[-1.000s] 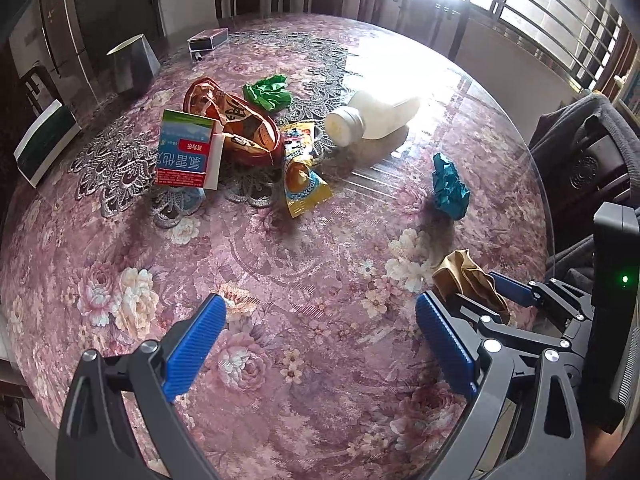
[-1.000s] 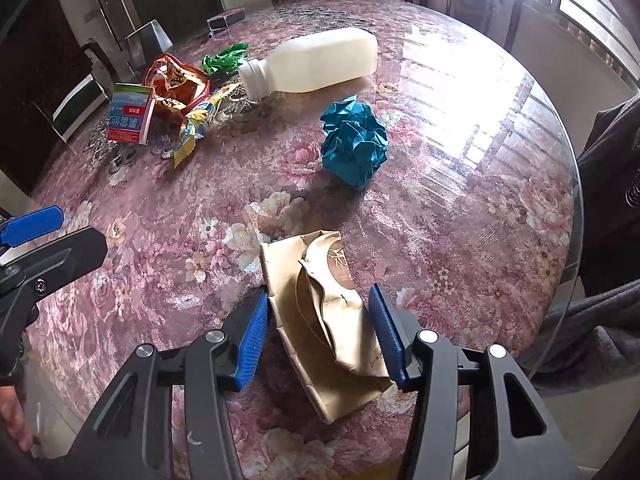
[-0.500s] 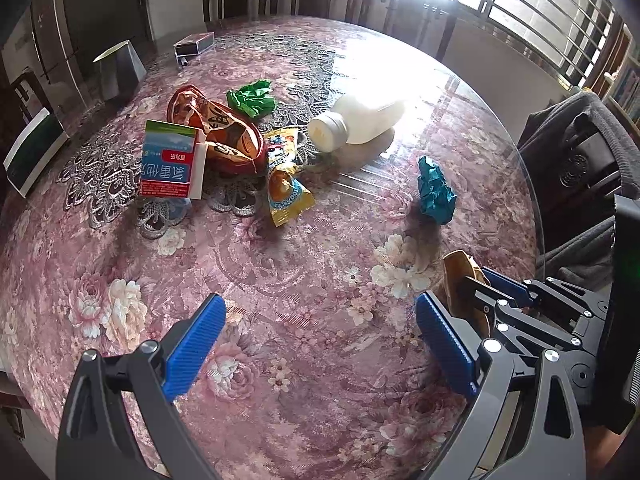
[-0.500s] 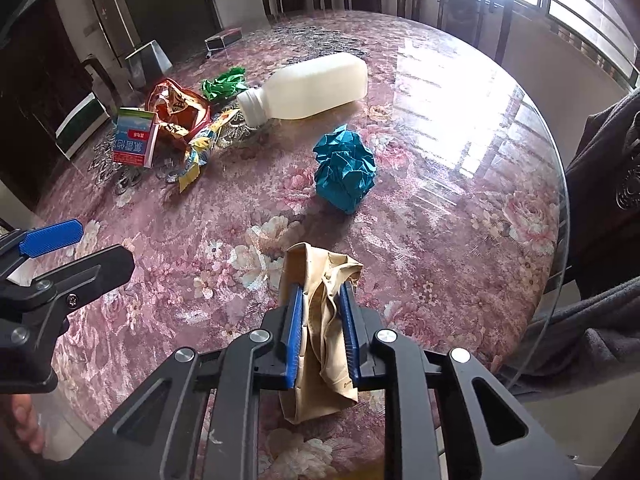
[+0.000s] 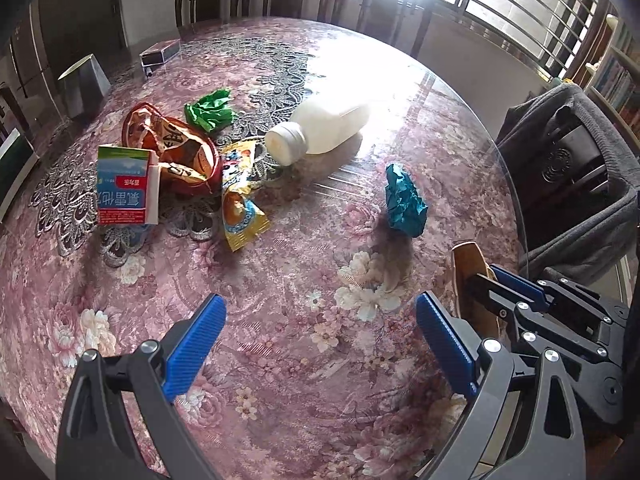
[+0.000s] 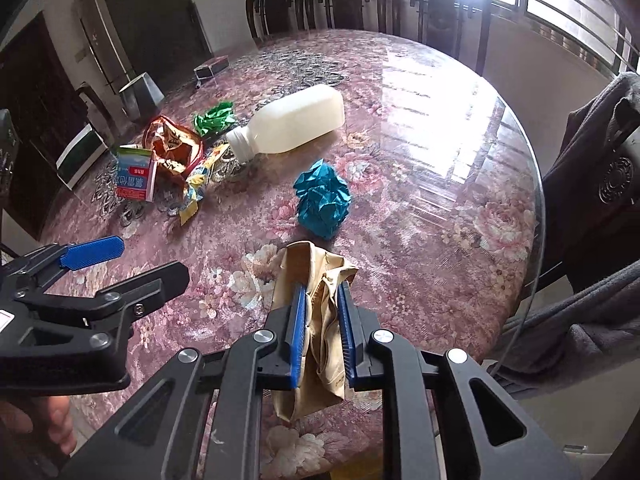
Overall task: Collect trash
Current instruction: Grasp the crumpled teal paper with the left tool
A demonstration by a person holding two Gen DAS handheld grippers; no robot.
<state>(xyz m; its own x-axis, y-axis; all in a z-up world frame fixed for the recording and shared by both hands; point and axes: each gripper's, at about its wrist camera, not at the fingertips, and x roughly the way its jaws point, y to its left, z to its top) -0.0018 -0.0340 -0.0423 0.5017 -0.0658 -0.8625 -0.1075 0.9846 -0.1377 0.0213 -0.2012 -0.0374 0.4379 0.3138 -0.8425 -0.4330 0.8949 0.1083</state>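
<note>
Now the right gripper [image 6: 322, 336], whose jaws had stood apart a second earlier, was clamped on the crumpled brown paper [image 6: 320, 280]; the left gripper [image 5: 320, 340] gaped wide, holding nothing.

The near part of the table [image 5: 304, 360] lies bare under the left gripper [image 5: 316, 336], whose wide-apart jaws have nothing between them, so a hand can pass there freely. Further in, a cluster blocks the left side: a carton [image 5: 124, 184], a red wrapper [image 5: 176, 148], a yellow packet [image 5: 240, 200] and a green wad [image 5: 210, 110] lie close together, with the white bottle [image 5: 320, 128] on its side just beside them. The teal paper ball [image 6: 322, 200] sits alone near the crushed brown bag [image 6: 320, 320] clamped in the right gripper [image 6: 322, 332], with an open lane between ball and cluster; a draped chair [image 6: 592, 200] crowds the table's right edge.
</note>
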